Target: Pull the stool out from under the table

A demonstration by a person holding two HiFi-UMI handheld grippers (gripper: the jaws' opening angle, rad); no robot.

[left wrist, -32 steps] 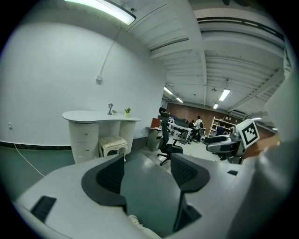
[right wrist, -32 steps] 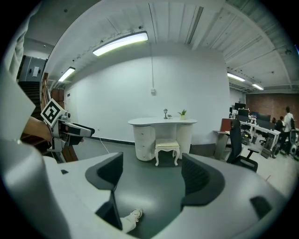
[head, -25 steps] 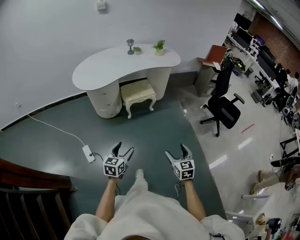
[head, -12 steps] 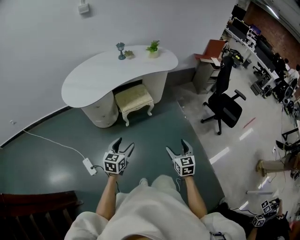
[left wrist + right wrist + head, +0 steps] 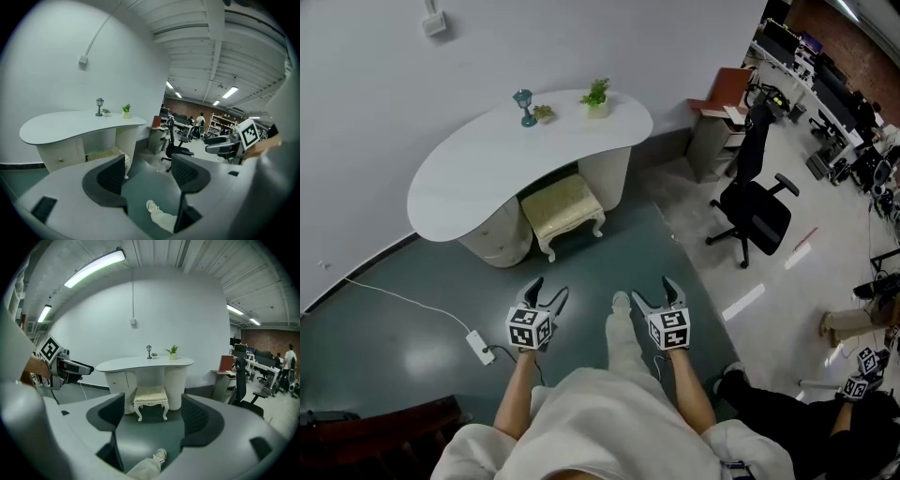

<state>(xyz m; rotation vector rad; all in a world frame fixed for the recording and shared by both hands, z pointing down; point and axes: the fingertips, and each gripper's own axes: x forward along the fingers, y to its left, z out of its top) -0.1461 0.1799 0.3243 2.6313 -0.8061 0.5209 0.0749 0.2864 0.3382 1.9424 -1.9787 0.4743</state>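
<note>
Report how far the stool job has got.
Done: nothing yet; the stool sits partly under the table. In hand: the left gripper and right gripper point toward it, both open and empty, well short of it. Left: reach the stool, grip it and pull it clear.

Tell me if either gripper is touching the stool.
No: the left gripper and right gripper hang open over the floor, well short of the stool.
</note>
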